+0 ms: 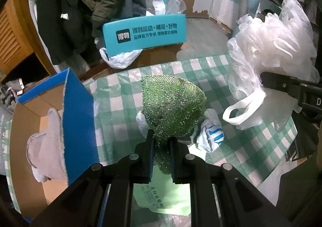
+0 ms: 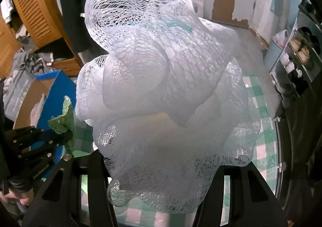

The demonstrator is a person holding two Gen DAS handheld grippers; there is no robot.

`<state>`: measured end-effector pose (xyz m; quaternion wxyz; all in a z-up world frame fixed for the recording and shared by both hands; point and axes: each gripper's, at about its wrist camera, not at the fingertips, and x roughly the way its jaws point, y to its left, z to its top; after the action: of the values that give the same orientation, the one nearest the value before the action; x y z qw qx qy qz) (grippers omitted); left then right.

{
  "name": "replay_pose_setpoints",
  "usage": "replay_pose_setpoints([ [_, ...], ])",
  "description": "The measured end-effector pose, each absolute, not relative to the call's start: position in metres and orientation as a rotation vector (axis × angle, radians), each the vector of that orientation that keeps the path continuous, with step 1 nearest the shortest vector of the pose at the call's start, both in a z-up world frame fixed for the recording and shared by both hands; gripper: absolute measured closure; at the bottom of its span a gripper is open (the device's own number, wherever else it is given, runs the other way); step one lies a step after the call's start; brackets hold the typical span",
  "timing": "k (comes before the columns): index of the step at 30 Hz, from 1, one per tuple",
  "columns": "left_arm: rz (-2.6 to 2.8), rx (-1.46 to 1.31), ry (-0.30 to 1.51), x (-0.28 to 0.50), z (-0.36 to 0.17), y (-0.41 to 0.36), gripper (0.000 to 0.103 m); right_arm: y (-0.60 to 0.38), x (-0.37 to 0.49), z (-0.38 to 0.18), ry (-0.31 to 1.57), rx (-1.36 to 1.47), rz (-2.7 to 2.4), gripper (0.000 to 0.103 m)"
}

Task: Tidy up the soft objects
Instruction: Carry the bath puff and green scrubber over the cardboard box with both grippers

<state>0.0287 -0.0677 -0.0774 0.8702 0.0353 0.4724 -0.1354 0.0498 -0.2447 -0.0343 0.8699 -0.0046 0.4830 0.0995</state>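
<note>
Between left tool (image 1: 162, 140) pads, green scrubber (image 1: 173, 106); clamped

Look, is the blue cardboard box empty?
No, the blue cardboard box already has a pale knitted cloth lying inside it.
</note>
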Motion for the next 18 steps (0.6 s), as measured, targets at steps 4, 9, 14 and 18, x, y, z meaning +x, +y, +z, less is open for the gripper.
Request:
replay_pose_setpoints([
  [4,-0.273,0.067,0.964,0.025,-0.069,-0.059,0.09,-0.237,0.048,-0.028,0.992,-0.012,0.234,0.053],
  [9,-0.263,0.063,0.941,0.02,-0.061,-0.05,0.09,-0.23,0.047,-0.021,0.973,-0.017,0.258,0.053],
  [14,-0.243,0.055,0.921,0.016,-0.051,-0.039,0.09,-0.221,0.044,-0.017,0.962,-0.025,0.283,0.053],
  [18,-0.237,0.056,0.9,0.012,-0.045,-0.033,0.09,-0.21,0.042,-0.014,0.953,-0.034,0.306,0.053],
])
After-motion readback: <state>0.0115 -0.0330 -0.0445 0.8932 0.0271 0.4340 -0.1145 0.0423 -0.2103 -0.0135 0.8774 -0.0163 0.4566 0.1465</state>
